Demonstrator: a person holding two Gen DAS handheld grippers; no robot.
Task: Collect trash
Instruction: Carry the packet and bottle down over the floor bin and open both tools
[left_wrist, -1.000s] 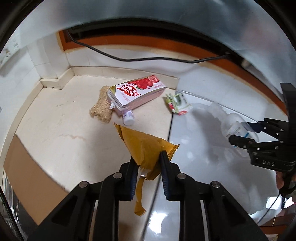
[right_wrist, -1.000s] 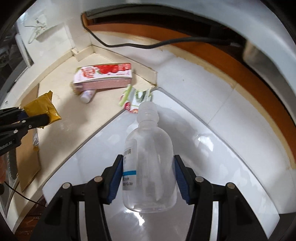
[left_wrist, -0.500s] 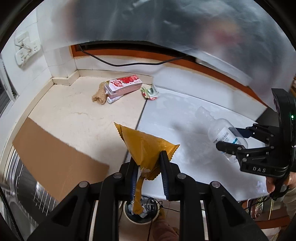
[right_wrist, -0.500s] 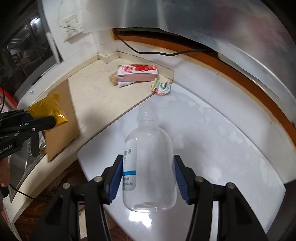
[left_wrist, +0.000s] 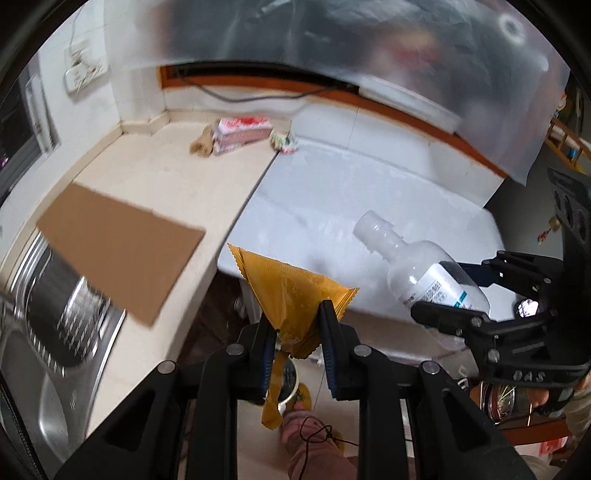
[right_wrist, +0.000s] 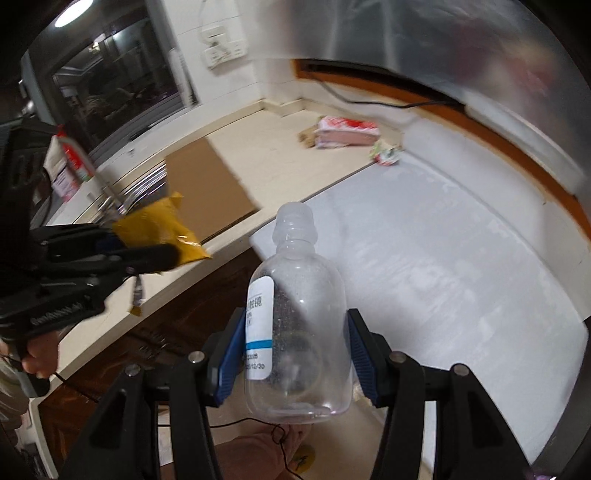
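My left gripper is shut on a crumpled yellow wrapper, held out past the counter's front edge; the wrapper also shows in the right wrist view. My right gripper is shut on an empty clear plastic bottle with a white and blue label, also held off the counter; the bottle shows in the left wrist view. Far back in the corner lie a red and white carton, a tan scrubber and a small green and red wrapper.
A brown cardboard sheet lies on the beige counter over the steel sink. A white worktop lies to the right. Dark cabinet fronts and floor lie below. A black cable runs along the back wall.
Both grippers have pulled back from the corner and off the counter's front edge, each still holding its item. The carton and other trash now look far away.
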